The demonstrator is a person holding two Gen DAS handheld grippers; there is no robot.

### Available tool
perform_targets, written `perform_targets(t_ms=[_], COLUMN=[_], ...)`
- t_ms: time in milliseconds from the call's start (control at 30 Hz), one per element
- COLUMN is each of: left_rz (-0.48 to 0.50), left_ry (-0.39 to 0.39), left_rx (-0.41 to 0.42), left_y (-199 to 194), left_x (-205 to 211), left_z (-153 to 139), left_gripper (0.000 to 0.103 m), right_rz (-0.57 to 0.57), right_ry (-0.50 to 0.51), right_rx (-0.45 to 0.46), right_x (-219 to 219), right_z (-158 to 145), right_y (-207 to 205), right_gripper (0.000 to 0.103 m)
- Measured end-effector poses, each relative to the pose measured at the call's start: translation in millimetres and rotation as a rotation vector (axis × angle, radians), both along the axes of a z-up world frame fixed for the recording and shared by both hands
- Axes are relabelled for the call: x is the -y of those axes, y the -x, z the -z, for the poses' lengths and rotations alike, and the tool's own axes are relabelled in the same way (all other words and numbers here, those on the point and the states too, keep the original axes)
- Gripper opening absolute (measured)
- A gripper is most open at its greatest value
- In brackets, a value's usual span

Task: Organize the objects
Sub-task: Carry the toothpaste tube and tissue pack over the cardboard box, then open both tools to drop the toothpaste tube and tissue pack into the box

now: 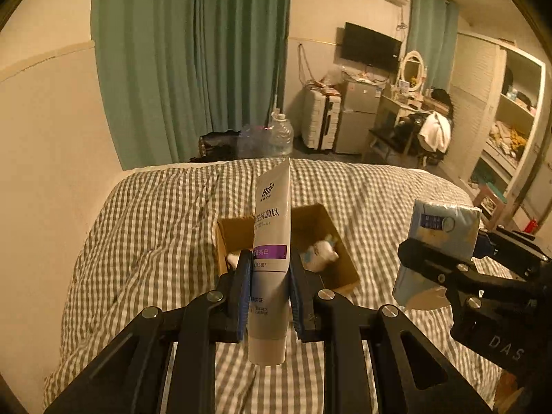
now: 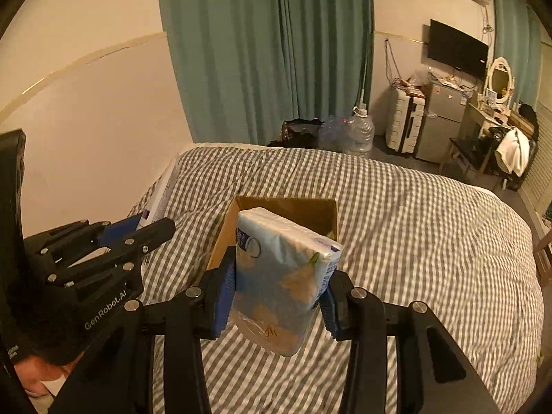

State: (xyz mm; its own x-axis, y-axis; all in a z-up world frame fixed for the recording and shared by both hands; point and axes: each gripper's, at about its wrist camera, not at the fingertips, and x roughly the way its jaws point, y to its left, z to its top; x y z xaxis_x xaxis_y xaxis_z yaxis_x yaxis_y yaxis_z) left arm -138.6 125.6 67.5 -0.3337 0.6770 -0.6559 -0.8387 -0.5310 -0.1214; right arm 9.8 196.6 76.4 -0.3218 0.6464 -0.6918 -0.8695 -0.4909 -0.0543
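My left gripper is shut on a white toothpaste tube with a purple band, held upright with its cap down, above the bed and just short of an open cardboard box. A white item lies in the box. My right gripper is shut on a blue and white tissue pack, held above the bed in front of the same box. The right gripper and its pack show at the right of the left wrist view. The left gripper shows at the left of the right wrist view.
The box sits on a bed with a grey checked cover. Beyond the bed are green curtains, water bottles, a white suitcase, a small fridge, a dressing table and open shelves.
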Motion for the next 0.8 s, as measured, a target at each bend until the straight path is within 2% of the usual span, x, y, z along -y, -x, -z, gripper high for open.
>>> perform_targets(t_ms=[167, 367, 600, 700, 800], left_rz=[-0.033, -0.097, -0.125, -0.128, -0.119], left_ry=[0.026, 0.041, 0.106, 0.121, 0.116], left_rx=[0.007, 0.046, 0.076, 0.105, 0.106], left_y=[30.4, 52.4, 65.5, 65.9, 62.4], left_x=[-47.4, -88.0, -113.1, -116.4, -118.3], left_z=[28.7, 81.1, 150.0, 166.2, 168.4], left_gripper=[0.019, 0.019, 0.02, 0.02, 0.021], right_rz=[-0.022, -0.046, -0.054, -0.054, -0.069], right_ry=[0.021, 0.105, 0.173, 0.187, 0.175], right_rx=[0.008, 0.001, 0.078, 0.057, 0.033], right_x=[-63.6, -140.3, -188.4, -195.0, -195.7], right_z=[22.2, 77.7, 163.5, 178.8, 178.6], right_y=[12.7, 23.6, 26.4, 20.8, 15.1], right_gripper=[0.042, 0.042, 0.042, 0.045, 0.045])
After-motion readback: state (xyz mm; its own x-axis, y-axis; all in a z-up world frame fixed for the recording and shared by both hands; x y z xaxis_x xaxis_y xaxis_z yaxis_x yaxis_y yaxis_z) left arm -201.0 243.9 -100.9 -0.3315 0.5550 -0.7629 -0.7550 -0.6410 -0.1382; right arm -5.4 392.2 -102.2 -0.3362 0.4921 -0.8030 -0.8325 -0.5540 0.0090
